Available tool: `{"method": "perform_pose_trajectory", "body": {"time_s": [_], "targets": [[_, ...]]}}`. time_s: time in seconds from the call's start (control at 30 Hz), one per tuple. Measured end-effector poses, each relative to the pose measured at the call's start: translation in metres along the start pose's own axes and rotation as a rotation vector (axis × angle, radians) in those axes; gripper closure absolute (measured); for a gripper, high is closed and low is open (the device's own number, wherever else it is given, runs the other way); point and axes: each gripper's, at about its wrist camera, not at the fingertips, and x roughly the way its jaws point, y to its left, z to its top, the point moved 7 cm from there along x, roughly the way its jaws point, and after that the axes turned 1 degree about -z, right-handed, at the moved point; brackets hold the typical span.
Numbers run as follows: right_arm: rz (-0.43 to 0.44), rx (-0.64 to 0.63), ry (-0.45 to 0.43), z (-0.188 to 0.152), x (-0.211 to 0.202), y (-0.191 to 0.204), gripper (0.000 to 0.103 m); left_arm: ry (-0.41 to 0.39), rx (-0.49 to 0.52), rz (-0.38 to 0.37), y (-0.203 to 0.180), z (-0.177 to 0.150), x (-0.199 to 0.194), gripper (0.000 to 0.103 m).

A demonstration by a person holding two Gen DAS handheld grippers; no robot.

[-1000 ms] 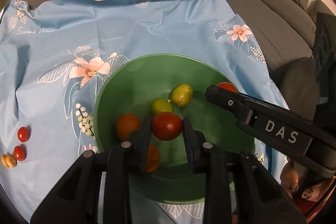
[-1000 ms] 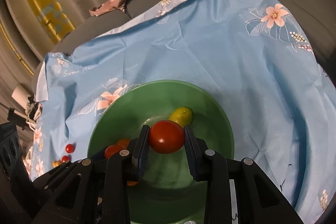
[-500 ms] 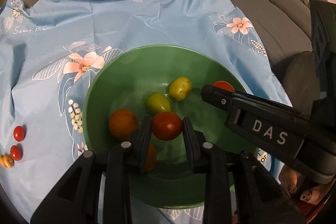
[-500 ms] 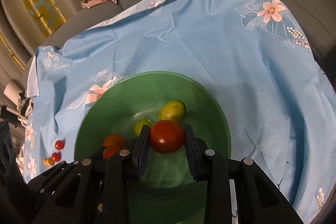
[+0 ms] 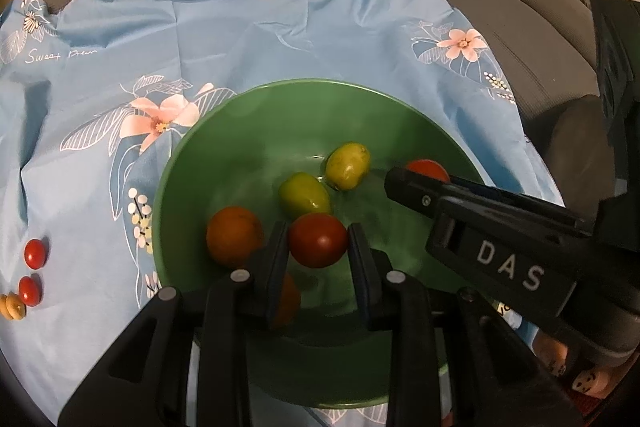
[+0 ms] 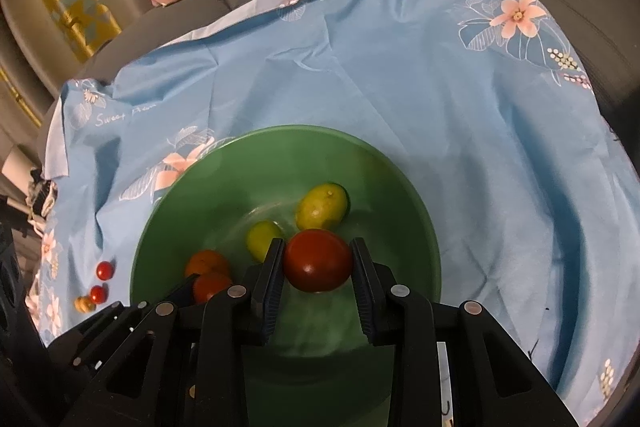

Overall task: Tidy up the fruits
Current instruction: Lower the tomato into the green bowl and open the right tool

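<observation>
Both views had closed in on the bowl (image 5: 176,187) since the earlier frames, so it filled more of each picture; neither grip had changed. I had the left gripper (image 5: 318,247) clamped on a red tomato (image 5: 318,241), pads pressing its two sides, hanging over the near part of the bowl. The right gripper (image 6: 318,261) was likewise closed on its own red tomato (image 6: 318,259), also above the bowl's inside.

As I judged it, the step in hand was dropping both tomatoes in. To do it well I wanted each one low over a bare patch of the bowl floor before easing the jaws apart, one side at a time, so neither fruit bounced or knocked its neighbours.

Just beyond my left tomato lay a green fruit (image 5: 304,197), then a yellow-green one (image 5: 347,166); an orange fruit (image 5: 234,235) sat to its left. Outside the bowl, on the blue cloth (image 5: 280,39), two small red tomatoes (image 5: 34,254) and a yellowish piece (image 5: 12,305) lay well apart to the left, not yet gathered.
</observation>
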Motion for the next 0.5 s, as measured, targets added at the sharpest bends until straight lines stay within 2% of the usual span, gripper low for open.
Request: {"method": "perform_pose_trajectory", "body": {"time_s": [0.5], "targets": [[-0.034,0.000,0.027,-0.0028,0.0075,-0.0043,0.069,0.004,-0.003,0.000,-0.0019,-0.0004,0.0048,0.073]]}}
